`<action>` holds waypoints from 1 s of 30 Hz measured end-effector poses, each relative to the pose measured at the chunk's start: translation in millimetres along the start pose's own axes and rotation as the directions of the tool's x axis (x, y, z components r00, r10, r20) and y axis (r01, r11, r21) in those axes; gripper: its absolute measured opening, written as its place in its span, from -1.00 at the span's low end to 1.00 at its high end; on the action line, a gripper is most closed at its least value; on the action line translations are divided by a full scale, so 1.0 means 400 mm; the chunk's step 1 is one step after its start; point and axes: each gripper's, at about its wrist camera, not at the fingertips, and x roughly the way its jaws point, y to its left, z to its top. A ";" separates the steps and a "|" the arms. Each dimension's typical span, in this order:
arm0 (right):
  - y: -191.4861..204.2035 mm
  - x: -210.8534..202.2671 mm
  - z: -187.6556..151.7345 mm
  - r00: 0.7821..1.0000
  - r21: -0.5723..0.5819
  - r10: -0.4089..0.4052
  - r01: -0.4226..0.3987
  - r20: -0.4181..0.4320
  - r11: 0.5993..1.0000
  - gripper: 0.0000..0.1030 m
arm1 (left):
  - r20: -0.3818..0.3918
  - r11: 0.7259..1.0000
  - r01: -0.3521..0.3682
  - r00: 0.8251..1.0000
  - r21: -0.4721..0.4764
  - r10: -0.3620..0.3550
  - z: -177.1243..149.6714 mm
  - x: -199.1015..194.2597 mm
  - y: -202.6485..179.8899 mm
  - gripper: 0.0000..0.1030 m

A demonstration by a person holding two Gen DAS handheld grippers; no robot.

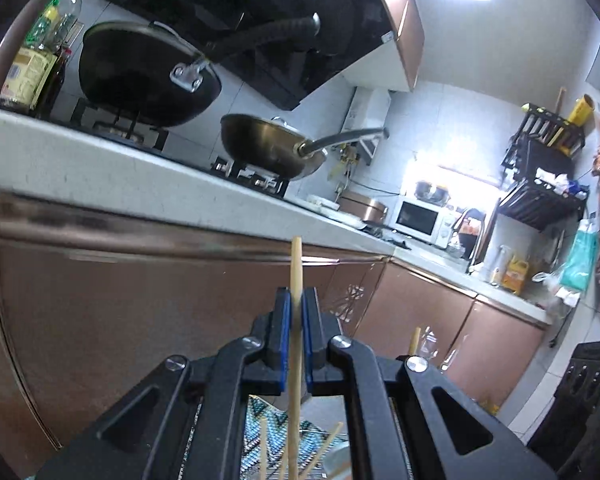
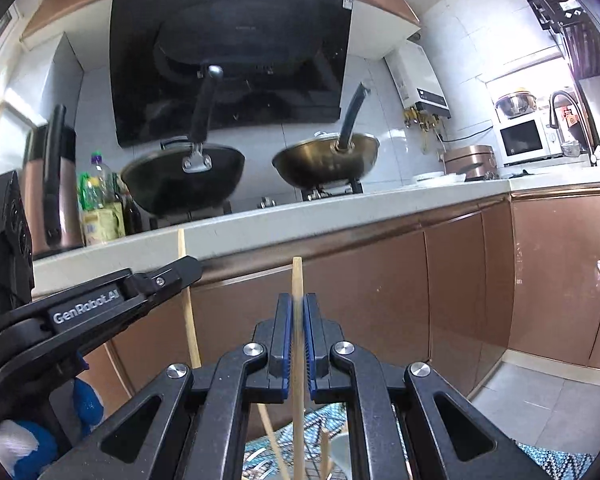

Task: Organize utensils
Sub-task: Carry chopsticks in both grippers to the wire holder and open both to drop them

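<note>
While apparently upright, chopstick [image 1: 295,280] between left tongs [image 1: 297,304].

The left gripper [image 1: 296,312] points about level with its blue pads [image 1: 286,320] clamped on an upright wooden chopstick [image 1: 296,264]; the right gripper [image 2: 298,316], just beside it, points about level too, pinching its own chopstick [image 2: 297,280].

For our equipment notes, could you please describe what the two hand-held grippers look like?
Both are matte black linkage frames with silver pivot screws and triangular cutouts. The left hand-held gripper and the right hand-held gripper each carry two narrow black fingers faced with blue ribbed pads. Seen from the right wrist view, the left one's side bears white "GenRobot.AI" lettering. No cables or sleeves show.
</note>
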 end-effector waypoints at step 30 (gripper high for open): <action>0.001 -0.001 0.026 0.993 -0.018 0.036 -0.034 0.113 0.999 -0.88 | 0.015 0.999 -0.032 0.999 -0.037 0.032 -0.075 0.035 0.040 -0.90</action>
